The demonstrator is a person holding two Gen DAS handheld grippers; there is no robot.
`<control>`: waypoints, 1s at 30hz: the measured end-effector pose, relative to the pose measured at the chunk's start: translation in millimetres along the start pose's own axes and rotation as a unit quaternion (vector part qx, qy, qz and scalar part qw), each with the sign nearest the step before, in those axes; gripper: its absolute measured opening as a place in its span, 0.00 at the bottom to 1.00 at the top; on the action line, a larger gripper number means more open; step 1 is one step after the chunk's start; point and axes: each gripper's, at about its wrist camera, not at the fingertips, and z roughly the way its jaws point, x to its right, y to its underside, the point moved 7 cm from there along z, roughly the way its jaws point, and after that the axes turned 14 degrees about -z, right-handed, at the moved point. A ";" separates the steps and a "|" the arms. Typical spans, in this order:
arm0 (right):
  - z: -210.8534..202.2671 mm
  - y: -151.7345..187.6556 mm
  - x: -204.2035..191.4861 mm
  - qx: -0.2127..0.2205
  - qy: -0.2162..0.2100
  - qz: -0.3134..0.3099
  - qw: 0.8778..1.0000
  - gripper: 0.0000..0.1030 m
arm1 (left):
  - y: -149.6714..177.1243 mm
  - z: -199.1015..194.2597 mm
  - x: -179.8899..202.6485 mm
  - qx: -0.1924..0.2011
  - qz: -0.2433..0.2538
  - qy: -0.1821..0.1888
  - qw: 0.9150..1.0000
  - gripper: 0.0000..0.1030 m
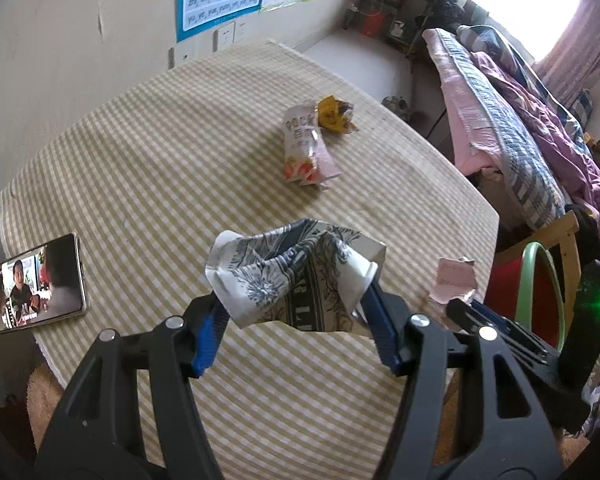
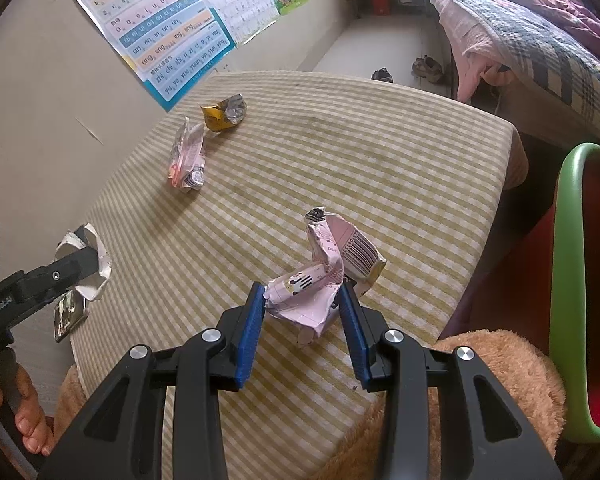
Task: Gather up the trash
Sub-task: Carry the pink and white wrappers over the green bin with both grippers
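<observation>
My left gripper [image 1: 294, 300] is shut on a crumpled grey-and-white printed carton [image 1: 292, 276] and holds it above the checked tablecloth [image 1: 160, 168]. It also shows in the right wrist view [image 2: 88, 264]. My right gripper [image 2: 302, 300] is shut on a crumpled pink carton [image 2: 320, 280] with a barcode, at the table's near right edge; the pink carton also shows in the left wrist view [image 1: 454, 280]. A pink-and-white snack wrapper [image 1: 306, 148] [image 2: 188, 156] and a yellow crumpled wrapper [image 1: 334, 114] [image 2: 224, 112] lie further back on the table.
A phone [image 1: 38, 284] with a lit screen lies at the table's left edge. A bin with a green rim and red inside [image 2: 580, 288] stands right of the table. A bed [image 1: 520, 120] is at the right. Posters [image 2: 160, 36] hang on the wall.
</observation>
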 end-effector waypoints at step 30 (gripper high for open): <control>-26.7 -6.9 13.0 0.046 -0.002 0.033 0.998 0.37 | 11.1 -6.0 32.9 -0.003 0.040 0.013 0.999 0.58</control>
